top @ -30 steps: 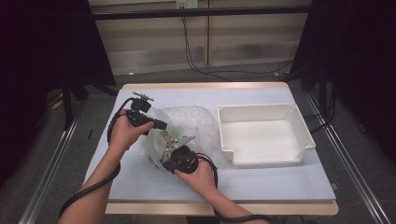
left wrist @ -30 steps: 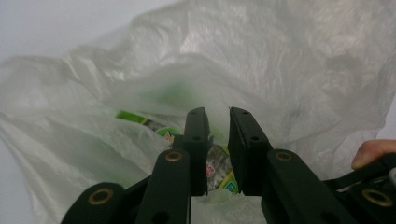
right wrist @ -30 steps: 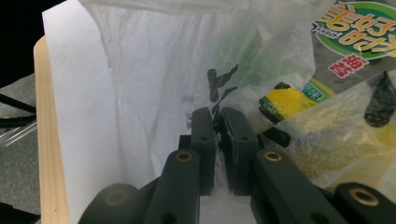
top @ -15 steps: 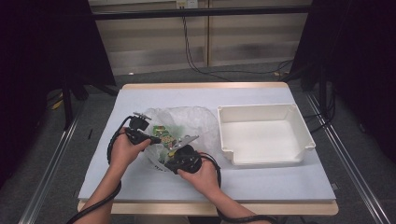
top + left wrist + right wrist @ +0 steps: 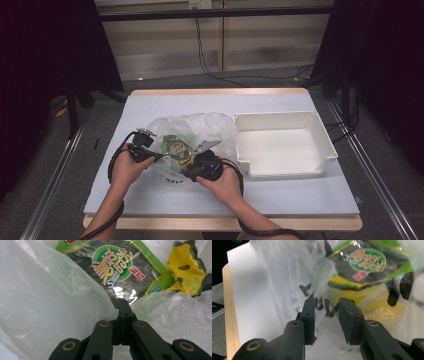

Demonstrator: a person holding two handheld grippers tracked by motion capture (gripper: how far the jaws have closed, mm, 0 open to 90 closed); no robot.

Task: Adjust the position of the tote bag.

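Change, left gripper (image 5: 159, 156): since a second ago it has dropped from above the plastic bag (image 5: 210, 127) to the bag's left edge, and its jaws have just closed.
Change, right gripper (image 5: 189, 167): it has stayed at the bag's near edge; its jaws have just been opening, with bag film between them.
Left gripper state: jaws fully together in the left gripper view, pinching a fold of the bag film.
Right gripper state: jaws parted in the right gripper view, pads not pressing on the film.
Bag place: on the white table cover (image 5: 300, 195), just left of the white tray (image 5: 320, 131).
Writing: the green snack packet (image 5: 117, 267) carries Chinese characters and "Sweet & Sour"; black letters on the bag are too crumpled to read.
Other contents: a yellow packet (image 5: 186, 277) beside the green one.
Packet axis: in the high view its length runs away from the person.
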